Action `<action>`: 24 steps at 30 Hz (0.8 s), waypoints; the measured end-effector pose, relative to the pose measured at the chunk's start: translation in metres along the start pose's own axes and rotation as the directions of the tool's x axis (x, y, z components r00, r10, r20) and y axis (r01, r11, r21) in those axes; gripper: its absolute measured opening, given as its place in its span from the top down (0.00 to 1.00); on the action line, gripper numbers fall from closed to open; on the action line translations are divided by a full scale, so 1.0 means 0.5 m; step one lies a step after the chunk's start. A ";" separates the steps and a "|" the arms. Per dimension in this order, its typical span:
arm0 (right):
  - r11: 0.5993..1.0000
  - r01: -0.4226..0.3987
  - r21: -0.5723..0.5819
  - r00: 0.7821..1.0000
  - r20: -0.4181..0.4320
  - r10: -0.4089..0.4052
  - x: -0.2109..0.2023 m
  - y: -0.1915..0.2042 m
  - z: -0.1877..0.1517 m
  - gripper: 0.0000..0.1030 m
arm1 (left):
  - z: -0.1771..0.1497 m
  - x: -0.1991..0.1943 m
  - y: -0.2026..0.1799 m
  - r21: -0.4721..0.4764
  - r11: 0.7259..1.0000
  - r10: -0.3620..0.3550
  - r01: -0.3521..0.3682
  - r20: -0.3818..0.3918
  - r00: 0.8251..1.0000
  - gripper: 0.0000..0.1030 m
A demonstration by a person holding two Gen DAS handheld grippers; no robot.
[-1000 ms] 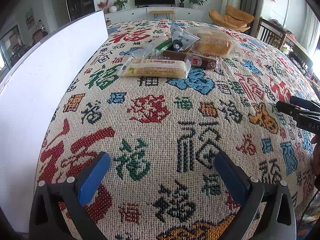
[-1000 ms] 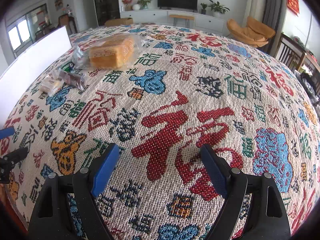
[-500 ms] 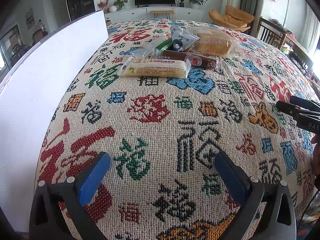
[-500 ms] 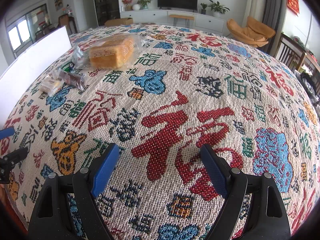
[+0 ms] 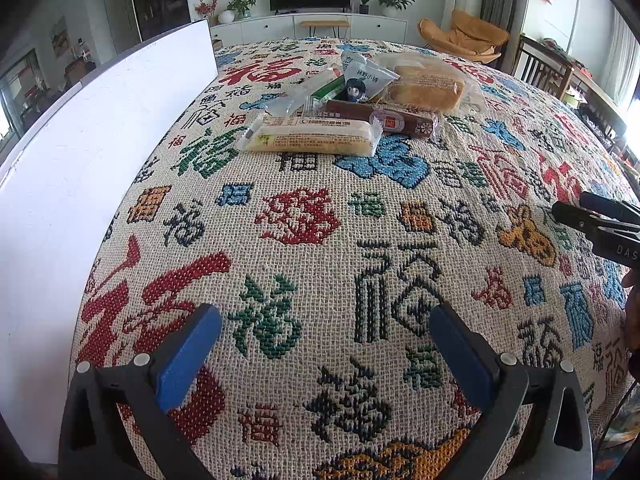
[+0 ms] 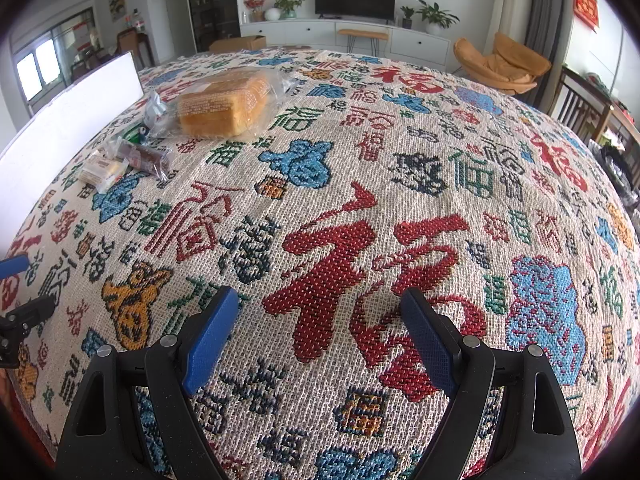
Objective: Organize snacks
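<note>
The snacks lay in one loose cluster at the far side of the desk, beside the end of the white board [image 5: 100, 152]. Nearest the left gripper was the long pale cake bar [image 5: 316, 140], with the dark brown bar [image 5: 384, 119] just behind and touching it, a small blue-and-white pouch [image 5: 362, 80] and a green-wrapped stick [image 5: 330, 89] behind that, and the bagged loaf [image 5: 428, 84] at the right end, its clear wrapper spreading onto the patterned cloth [image 5: 320, 264]. From the right wrist view the same loaf [image 6: 224, 106] sat farthest, the bars off to its left.

Nothing had changed over the last second: the packets lay exactly where they had been, and both cameras showed the same framing as before. The left gripper [image 5: 324, 344] hung low over the near edge of the desk, jaws spread wide and empty, well short of the pile. The right gripper [image 6: 316, 332] was likewise spread and empty over bare cloth, well apart from the snacks.

I judged the sorting had not yet begun; this was a pause before the first reach, and the cake bar looked the easiest first pick for the left.
</note>
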State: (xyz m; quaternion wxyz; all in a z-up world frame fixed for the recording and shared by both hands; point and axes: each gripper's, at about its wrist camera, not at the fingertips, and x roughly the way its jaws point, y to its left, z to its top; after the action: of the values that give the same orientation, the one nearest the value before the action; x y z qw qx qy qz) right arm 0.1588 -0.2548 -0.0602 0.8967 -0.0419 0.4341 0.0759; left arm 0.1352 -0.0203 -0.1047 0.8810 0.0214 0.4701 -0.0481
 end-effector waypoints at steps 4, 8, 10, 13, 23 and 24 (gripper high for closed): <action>1.000 0.000 0.000 1.000 0.000 0.000 0.000 0.000 0.000 0.17 | -0.004 -0.006 0.019 -0.044 0.999 0.025 -0.025 0.005 1.000 0.00; 1.000 0.000 0.000 1.000 0.000 0.000 0.000 0.000 -0.001 0.17 | -0.006 -0.010 0.061 -0.143 0.990 0.020 -0.018 0.013 1.000 0.00; 1.000 0.000 0.001 1.000 -0.002 0.000 0.001 0.000 -0.001 0.16 | -0.006 -0.011 0.074 -0.176 0.984 0.020 -0.017 0.015 1.000 0.00; 1.000 0.003 0.003 1.000 -0.003 -0.003 0.005 -0.002 0.000 0.15 | -0.008 -0.008 0.070 -0.166 0.985 0.041 -0.039 0.008 0.999 0.00; 0.991 -0.128 0.050 0.992 -0.004 0.129 0.003 0.027 0.054 0.15 | -0.006 -0.001 0.058 -0.129 0.988 0.083 -0.082 0.005 0.997 0.00; 0.989 -0.147 0.018 0.989 0.004 0.147 0.004 0.045 0.075 0.15 | -0.005 0.000 0.058 -0.129 0.988 0.084 -0.082 0.007 0.996 0.00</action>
State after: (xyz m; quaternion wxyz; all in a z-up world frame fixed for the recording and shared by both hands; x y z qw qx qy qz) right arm 0.1848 -0.2272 -0.0386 0.8897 -0.0017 0.4354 0.1377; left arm 0.1359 0.0088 -0.1063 0.8848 -0.0163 0.4653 0.0188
